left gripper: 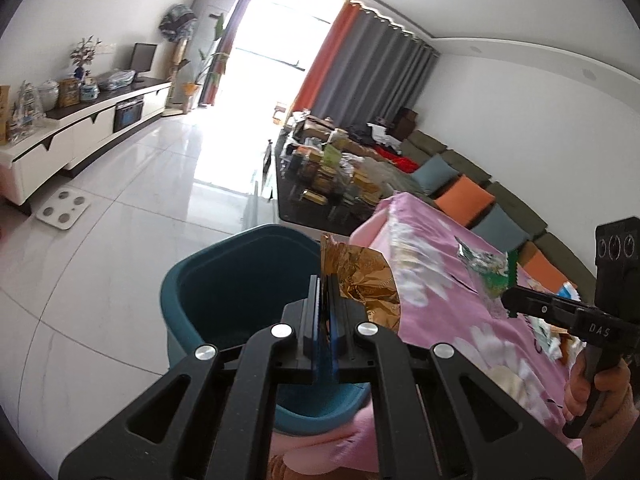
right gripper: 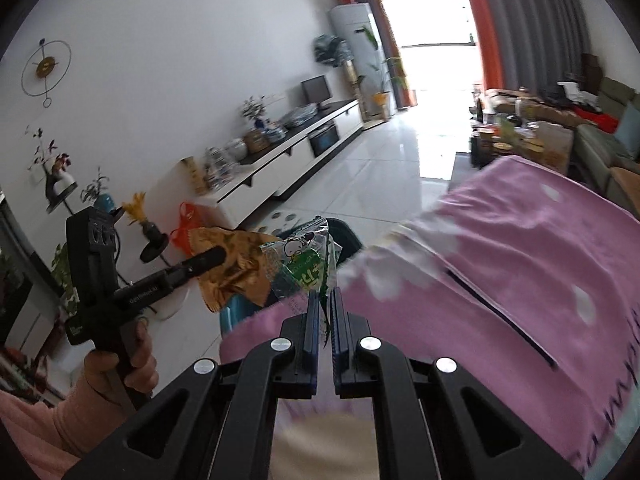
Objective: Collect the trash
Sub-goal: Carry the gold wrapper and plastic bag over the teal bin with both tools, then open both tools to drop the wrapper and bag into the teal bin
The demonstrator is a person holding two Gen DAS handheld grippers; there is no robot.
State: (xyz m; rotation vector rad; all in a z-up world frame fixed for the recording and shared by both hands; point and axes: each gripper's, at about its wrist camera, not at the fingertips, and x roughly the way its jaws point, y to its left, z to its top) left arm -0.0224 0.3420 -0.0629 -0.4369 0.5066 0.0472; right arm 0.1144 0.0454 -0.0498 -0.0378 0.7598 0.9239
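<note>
My left gripper [left gripper: 325, 280] is shut on a crumpled gold wrapper [left gripper: 366, 280] and holds it over the rim of a teal bin [left gripper: 224, 292] on the floor. My right gripper [right gripper: 325, 294] is shut on a green and clear snack wrapper [right gripper: 304, 260], held above the edge of the pink flowered cloth [right gripper: 520, 264]. In the left wrist view the right gripper [left gripper: 506, 300] shows at the right with the green wrapper [left gripper: 490, 272]. In the right wrist view the left gripper [right gripper: 218, 256] holds the gold wrapper [right gripper: 236, 268] beside the bin [right gripper: 344, 236].
More wrappers [left gripper: 556, 332] lie on the pink cloth [left gripper: 440, 280] near the right hand. A cluttered dark coffee table [left gripper: 320, 184] and a sofa with cushions [left gripper: 464, 196] lie beyond. A white TV cabinet [left gripper: 80, 128] and a scale [left gripper: 64, 208] stand left on the tiled floor.
</note>
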